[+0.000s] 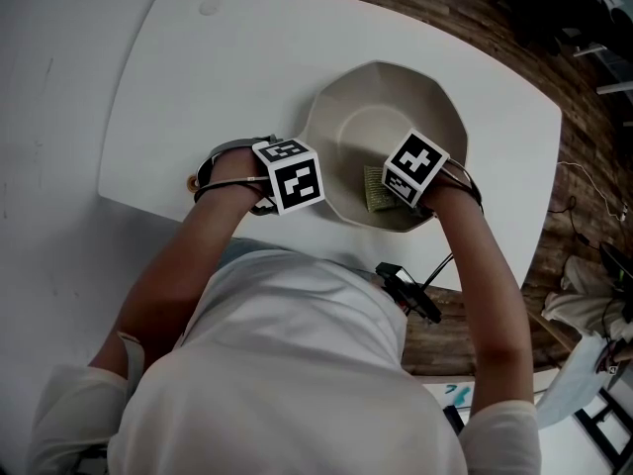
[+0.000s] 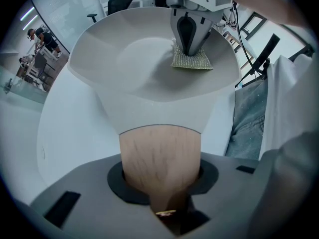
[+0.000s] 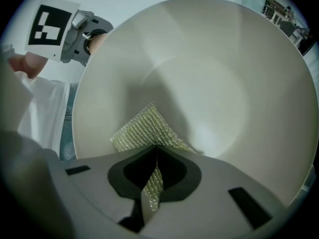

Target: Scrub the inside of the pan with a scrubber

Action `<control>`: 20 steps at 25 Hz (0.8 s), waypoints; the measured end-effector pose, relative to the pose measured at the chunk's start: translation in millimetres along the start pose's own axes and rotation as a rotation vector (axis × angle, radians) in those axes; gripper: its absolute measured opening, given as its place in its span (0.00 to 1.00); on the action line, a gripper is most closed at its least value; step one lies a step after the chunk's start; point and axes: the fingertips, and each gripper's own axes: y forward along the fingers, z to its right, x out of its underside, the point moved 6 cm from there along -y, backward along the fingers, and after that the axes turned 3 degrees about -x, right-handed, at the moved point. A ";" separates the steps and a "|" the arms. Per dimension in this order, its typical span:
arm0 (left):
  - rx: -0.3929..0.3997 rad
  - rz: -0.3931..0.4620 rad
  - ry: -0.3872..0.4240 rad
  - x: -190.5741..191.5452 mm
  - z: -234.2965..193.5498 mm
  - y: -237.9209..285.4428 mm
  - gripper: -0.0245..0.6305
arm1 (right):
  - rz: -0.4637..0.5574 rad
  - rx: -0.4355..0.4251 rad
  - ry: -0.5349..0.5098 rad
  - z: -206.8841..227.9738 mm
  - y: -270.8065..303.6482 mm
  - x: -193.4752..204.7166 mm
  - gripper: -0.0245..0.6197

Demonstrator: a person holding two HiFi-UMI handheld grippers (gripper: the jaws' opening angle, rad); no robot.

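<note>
Scrubbing is going on: the right tongs (image 3: 155, 156) pinch the scrubber (image 3: 142, 128) tight inside the pan (image 1: 356, 127), and the left tongs (image 2: 162, 183) squeeze its wooden handle (image 2: 159, 151). Next it probably needs rubbing all around.

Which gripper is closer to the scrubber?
Right. The right gripper pinches the scrubber inside the pan; the left gripper holds the wooden handle, outside the rim.

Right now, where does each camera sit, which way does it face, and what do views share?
Head view: on the person's head, facing steeply down at table, pan, forearms.
Left gripper view: on the left gripper, facing along the clamped handle; right gripper beyond.
Right gripper view: on the right gripper, facing into the pan over its scrubber.
All share the pan.
</note>
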 end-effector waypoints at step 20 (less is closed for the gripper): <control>-0.015 -0.008 0.027 1.3 0.4 0.6 0.25 | -0.133 0.378 -0.073 54.6 -16.2 -7.1 0.08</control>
